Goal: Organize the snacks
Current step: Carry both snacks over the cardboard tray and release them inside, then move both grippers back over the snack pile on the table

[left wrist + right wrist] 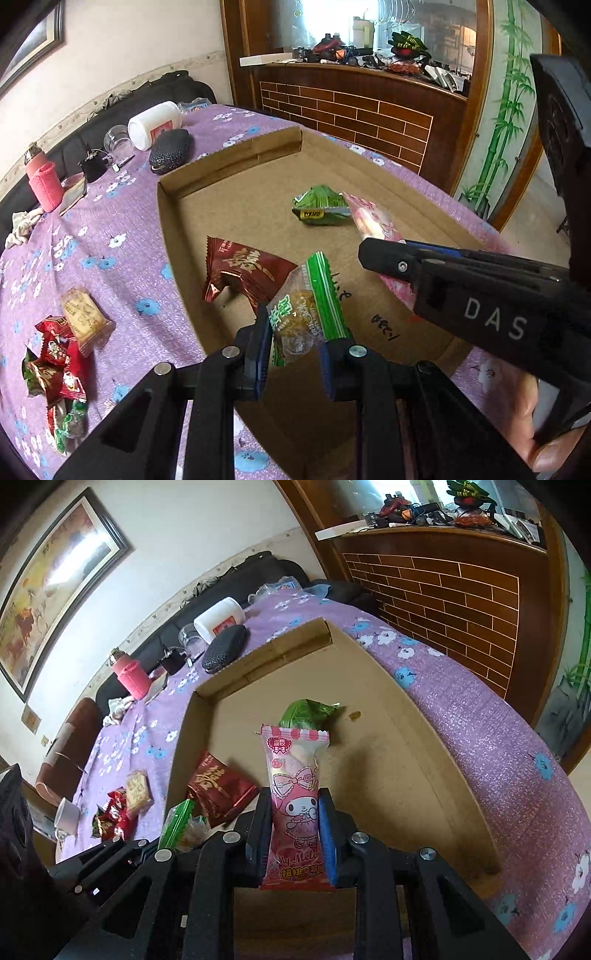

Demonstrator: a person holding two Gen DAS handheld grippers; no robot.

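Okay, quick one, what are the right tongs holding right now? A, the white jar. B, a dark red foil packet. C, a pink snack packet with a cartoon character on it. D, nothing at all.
C: in the right wrist view the right tongs are clamped on both sides of the pink snack packet, held over the cardboard tray, while the dark red packet lies in the tray.

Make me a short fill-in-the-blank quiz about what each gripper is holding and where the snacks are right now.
1. The left gripper is shut on a snack with a ____ striped edge.
2. The right gripper holds the ____ cartoon packet.
3. The dark red packet lies inside the cardboard ____.
4. The tablecloth is ____ with flowers.

Missing words: green; pink; box; purple
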